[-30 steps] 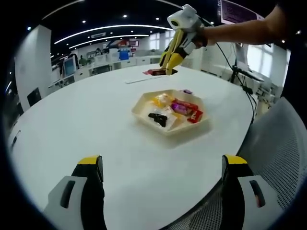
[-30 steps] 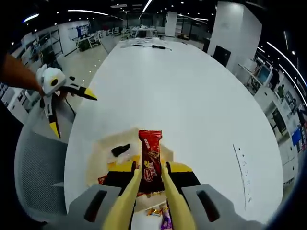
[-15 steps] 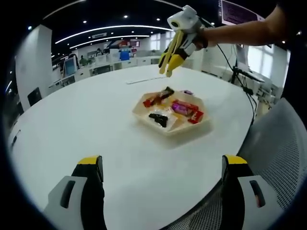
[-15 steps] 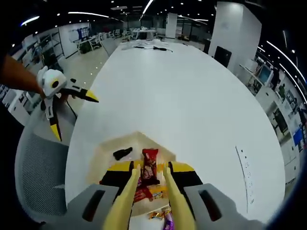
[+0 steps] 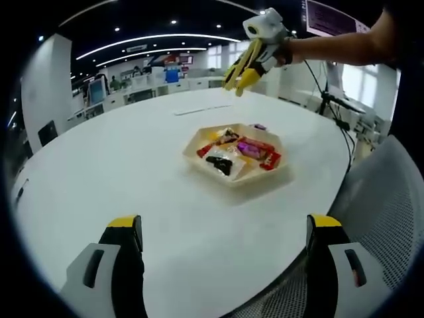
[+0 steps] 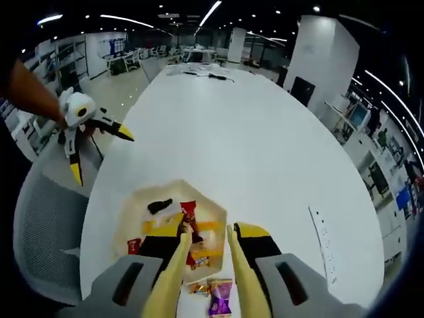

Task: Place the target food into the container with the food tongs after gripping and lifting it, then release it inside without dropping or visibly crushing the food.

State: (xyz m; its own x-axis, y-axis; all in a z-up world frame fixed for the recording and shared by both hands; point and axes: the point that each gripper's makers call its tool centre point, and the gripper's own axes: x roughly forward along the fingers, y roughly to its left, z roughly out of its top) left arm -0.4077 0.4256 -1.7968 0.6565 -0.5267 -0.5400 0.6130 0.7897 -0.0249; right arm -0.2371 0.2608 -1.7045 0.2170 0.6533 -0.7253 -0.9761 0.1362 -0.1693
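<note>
A red chocolate bar [image 5: 215, 140] [image 6: 189, 212] lies in the cream hexagonal tray [image 5: 232, 180] [image 6: 142, 193] among other wrapped sweets. High above the tray's far side my right gripper [image 5: 233, 86], with long yellow tongs, is held by a hand. In the right gripper view its tongs [image 6: 207, 232] stand open over the tray with nothing between them. Low at the table's near edge, my left gripper [image 5: 223, 225] is spread wide and empty; it also appears as a white and yellow tool [image 6: 103, 159].
A purple sweet [image 6: 218, 306] and a small orange one [image 6: 199, 288] lie on the white oval table [image 5: 119, 172] beside the tray. A thin paper strip [image 5: 199, 109] [image 6: 334, 245] lies farther off. A grey mesh chair [image 5: 391, 199] [image 6: 40, 232] stands at the table edge.
The right tongs opened and let the red bar fall into the tray, then rose away from it. The left gripper has stayed put.
</note>
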